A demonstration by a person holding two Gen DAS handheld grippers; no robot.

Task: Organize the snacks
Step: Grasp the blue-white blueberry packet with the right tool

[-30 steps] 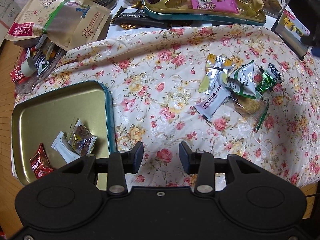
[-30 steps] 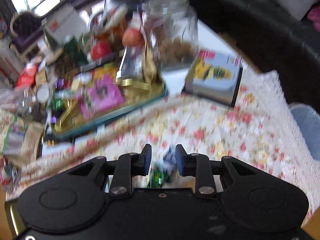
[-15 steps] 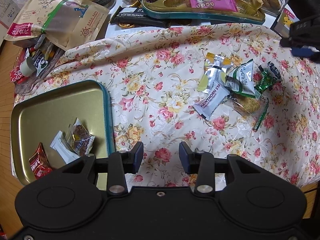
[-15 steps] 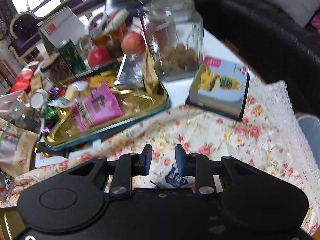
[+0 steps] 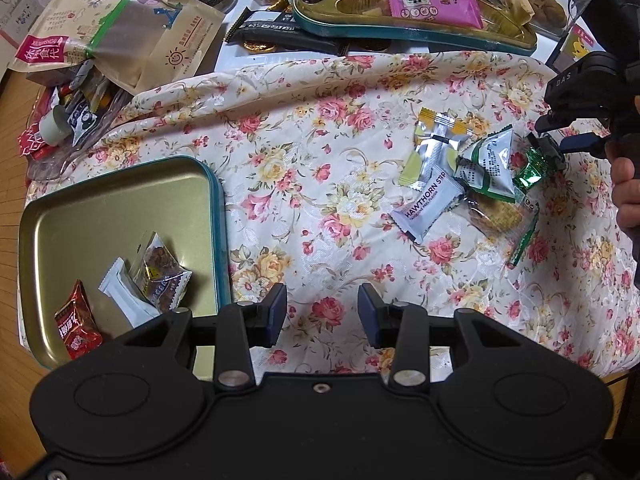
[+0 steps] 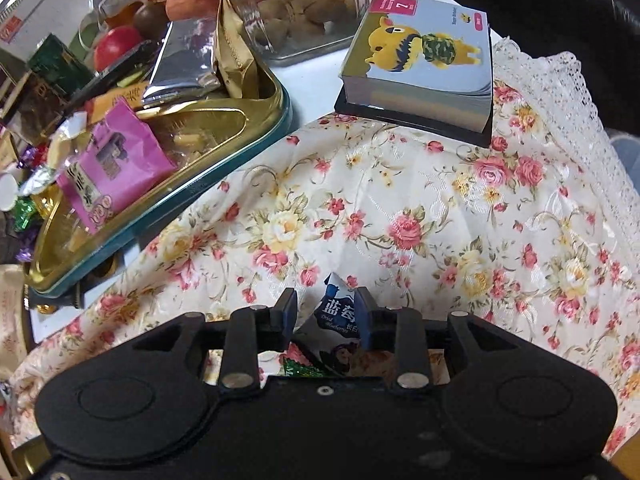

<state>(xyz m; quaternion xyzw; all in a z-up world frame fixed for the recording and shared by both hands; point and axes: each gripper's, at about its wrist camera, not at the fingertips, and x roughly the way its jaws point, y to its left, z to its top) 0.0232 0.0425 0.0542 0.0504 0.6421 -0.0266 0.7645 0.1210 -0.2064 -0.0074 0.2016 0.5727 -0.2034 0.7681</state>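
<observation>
My left gripper (image 5: 322, 314) hangs open and empty over the floral cloth (image 5: 320, 168), just right of a gold tray with a teal rim (image 5: 214, 216). In the tray lie a red packet (image 5: 76, 330), a white packet (image 5: 124, 296) and a clear brown-filled packet (image 5: 160, 272). On the cloth lies a pile: a Hawthorn packet (image 5: 426, 206), a silver-yellow packet (image 5: 434, 146), a green-white packet (image 5: 490, 164) and a green foil candy (image 5: 530, 168). My right gripper (image 5: 554, 148) (image 6: 326, 312) is down at the pile's right end. Its jaws are opening, with a blue-and-white blueberry packet (image 6: 334, 312) standing between them.
A second gold tray (image 5: 420, 36) (image 6: 240, 152) full of snacks sits at the back. Beside it are a glass jar (image 6: 296, 12) and a thick pad with a yellow cartoon cover (image 6: 420, 64). A large paper pouch (image 5: 120, 28) lies back left. A hand (image 5: 626, 188) shows at the right edge.
The right gripper has come down from the right onto the end of the snack pile and tipped downward; its jaws have widened around the blueberry packet. The left gripper has stayed still.
</observation>
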